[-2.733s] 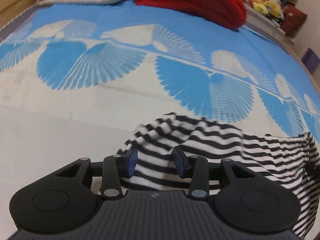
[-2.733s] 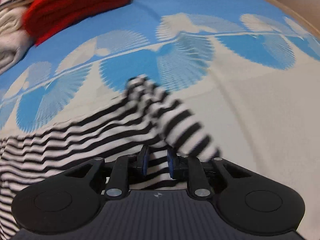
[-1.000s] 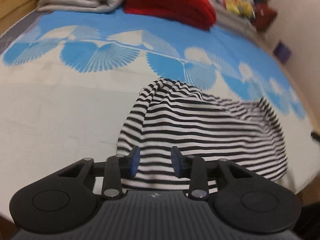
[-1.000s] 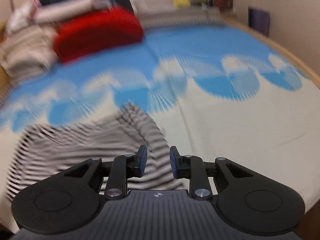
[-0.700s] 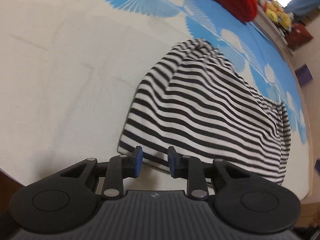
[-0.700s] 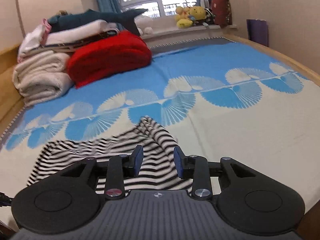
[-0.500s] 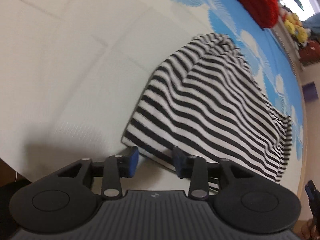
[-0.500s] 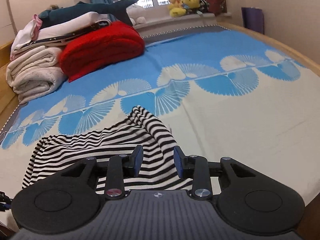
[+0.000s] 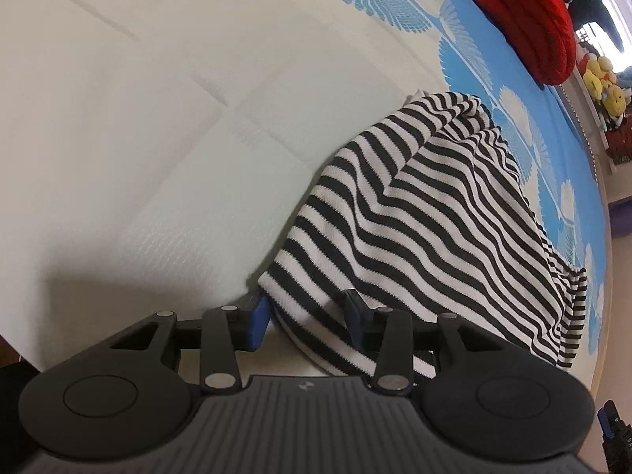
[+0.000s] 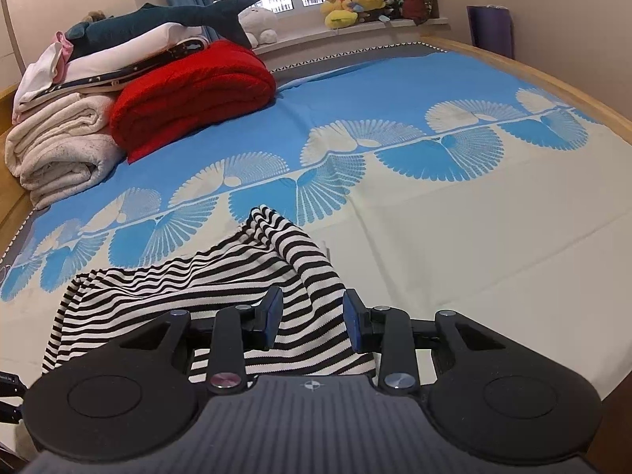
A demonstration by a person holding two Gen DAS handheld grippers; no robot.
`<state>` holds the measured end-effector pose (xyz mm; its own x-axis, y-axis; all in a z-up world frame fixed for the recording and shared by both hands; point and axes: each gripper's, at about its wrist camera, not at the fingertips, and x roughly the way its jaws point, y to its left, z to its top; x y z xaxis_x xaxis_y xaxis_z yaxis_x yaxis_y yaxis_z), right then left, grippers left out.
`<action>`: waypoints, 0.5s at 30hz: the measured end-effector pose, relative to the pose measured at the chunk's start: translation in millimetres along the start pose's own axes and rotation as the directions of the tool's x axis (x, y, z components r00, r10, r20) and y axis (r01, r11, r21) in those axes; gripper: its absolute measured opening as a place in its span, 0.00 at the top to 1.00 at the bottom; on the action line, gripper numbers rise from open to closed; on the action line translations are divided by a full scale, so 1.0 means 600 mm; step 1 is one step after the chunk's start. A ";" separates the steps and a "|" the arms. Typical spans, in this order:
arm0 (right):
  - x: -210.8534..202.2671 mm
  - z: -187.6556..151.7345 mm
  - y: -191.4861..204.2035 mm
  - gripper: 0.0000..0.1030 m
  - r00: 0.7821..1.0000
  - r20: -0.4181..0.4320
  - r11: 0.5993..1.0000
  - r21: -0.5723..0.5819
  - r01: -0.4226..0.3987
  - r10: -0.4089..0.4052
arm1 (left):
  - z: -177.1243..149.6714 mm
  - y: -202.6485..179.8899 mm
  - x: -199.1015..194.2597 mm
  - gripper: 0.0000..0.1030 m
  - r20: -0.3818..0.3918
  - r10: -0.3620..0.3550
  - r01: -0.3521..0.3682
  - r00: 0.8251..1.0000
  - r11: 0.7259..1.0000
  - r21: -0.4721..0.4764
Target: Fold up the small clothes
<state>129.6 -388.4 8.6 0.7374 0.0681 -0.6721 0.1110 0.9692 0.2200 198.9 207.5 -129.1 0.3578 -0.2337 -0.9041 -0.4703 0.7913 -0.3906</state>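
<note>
item: black-and-white striped knit garment [image 9: 426, 229], small, lying rumpled on the bed near its front edge, partly on the cream zone of the bedspread; one corner bunches up toward the blue fan motifs, and the near hem hangs at the mattress edge.

surface: bed with cream and blue fan-patterned bedspread [image 10: 454, 237], wooden frame visible along the right side.

left tool [image 9: 306, 314]: black body, blue pads, jaws spread apart; the left corner of the garment's hem lies in the gap between them, the left pad just beside the fabric edge, the right pad against or over the cloth. nothing is clamped.

right tool [image 10: 312, 316]: same build, jaws parted wide, poised over the right-hand part of the striped garment [image 10: 221, 276]; cloth shows between and below the pads, not pinched. whether the pads touch the fabric cannot be told.

other contents, far end of bed: folded red knitted blanket [image 10: 193, 94]; rolled cream towels or blankets [image 10: 59, 146] stacked to its left; white bedding and a dark teal plush shark [image 10: 166, 19] on top; yellow plush toys [image 10: 351, 4] on the window sill; purple object [image 10: 489, 29] against the right wall.
</note>
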 end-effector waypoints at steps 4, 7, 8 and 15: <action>0.006 -0.001 0.004 0.66 1.000 -0.007 1.000 -0.013 0.012 -0.012 | 0.002 -0.010 0.007 0.67 0.012 0.002 -0.002 1.000 1.000 0.011; 0.008 -0.003 0.005 0.66 1.000 -0.009 0.999 -0.024 0.022 -0.022 | 0.001 -0.013 0.008 0.80 0.012 -0.003 0.003 1.000 1.000 0.028; 0.009 -0.003 0.006 0.66 1.000 -0.009 0.999 -0.024 0.026 -0.026 | 0.001 -0.015 0.009 0.85 0.015 -0.004 0.003 1.000 0.999 0.037; 0.015 0.001 0.005 0.66 0.999 -0.010 0.999 0.031 0.037 -0.036 | -0.006 -0.014 -0.030 0.91 0.087 -0.045 0.037 0.995 0.995 0.093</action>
<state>137.1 -384.9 3.9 0.7263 0.0350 -0.6864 0.1584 0.9633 0.2167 193.8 203.1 -109.8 0.4473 -0.2194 -0.8671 -0.3796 0.8312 -0.4062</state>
